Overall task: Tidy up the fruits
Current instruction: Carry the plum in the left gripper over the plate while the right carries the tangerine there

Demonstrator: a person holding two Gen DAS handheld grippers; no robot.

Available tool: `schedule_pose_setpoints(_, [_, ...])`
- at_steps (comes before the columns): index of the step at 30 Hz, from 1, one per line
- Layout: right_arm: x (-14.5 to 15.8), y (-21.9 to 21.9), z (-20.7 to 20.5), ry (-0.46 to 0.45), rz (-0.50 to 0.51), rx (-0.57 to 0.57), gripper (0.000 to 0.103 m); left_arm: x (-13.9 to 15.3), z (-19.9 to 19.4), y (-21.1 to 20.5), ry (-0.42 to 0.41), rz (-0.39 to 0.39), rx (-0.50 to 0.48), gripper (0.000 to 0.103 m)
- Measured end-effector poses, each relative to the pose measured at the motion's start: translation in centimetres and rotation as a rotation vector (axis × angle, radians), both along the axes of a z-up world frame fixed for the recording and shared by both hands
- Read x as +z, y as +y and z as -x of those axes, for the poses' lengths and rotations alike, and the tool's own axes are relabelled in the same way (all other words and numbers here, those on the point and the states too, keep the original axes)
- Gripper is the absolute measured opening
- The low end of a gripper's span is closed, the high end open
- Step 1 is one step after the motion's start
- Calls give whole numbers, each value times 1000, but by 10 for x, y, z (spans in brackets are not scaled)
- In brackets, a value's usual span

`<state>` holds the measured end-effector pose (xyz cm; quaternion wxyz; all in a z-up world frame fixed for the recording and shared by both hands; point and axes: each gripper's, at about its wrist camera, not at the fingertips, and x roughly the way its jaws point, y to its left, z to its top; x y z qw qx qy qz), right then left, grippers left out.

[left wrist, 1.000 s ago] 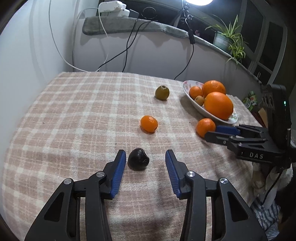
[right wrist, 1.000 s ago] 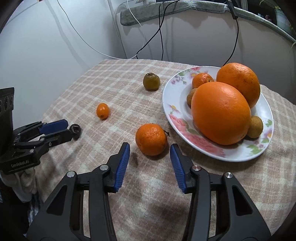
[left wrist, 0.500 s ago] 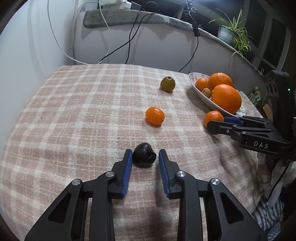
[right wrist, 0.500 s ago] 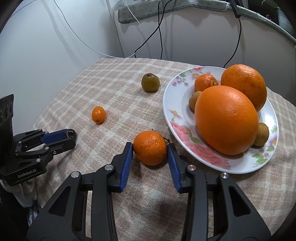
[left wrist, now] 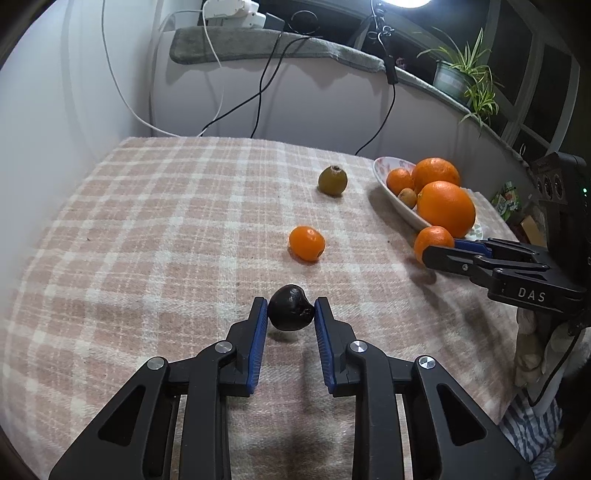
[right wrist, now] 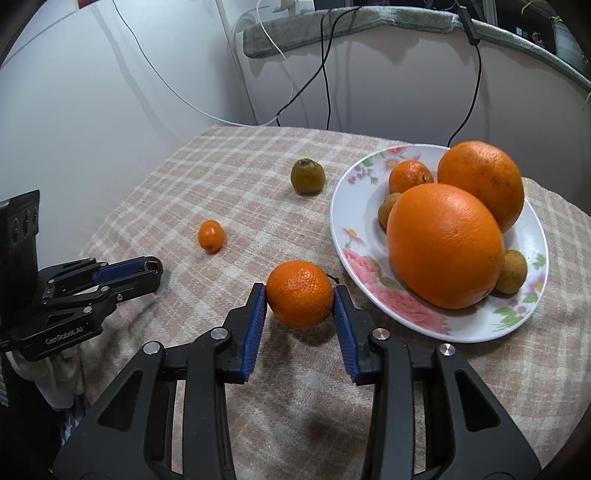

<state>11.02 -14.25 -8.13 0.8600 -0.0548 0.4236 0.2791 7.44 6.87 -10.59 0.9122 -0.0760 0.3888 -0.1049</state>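
White wall (left wrist: 92,74) behind plaid tablecloth (left wrist: 147,240); grey-padded ledge (left wrist: 258,46) with cables (left wrist: 262,88), potted plant (left wrist: 461,74), bright lamp (left wrist: 400,3).

close low wrist views, converging, sharing plate (left wrist: 400,216)

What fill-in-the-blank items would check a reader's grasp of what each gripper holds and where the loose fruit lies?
1. The left gripper is shut on a ____ coloured fruit.
2. The right gripper is shut on a mandarin just outside the rim of the ____.
3. The number of large oranges in the plate is ____.
4. The greenish fruit lies on the ____.

Missing words: dark; plate; two; tablecloth
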Motion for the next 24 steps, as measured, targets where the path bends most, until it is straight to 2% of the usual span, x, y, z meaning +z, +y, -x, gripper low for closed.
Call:
schedule_pose_setpoints(14, [33, -41, 11, -50, -37, -28, 38, 24, -11, -18, -53, 16, -34, 24])
schedule_pose_setpoints(24, [44, -75, 7, -75, -51, -79, 38, 36, -25, -40, -76, 23, -70, 24])
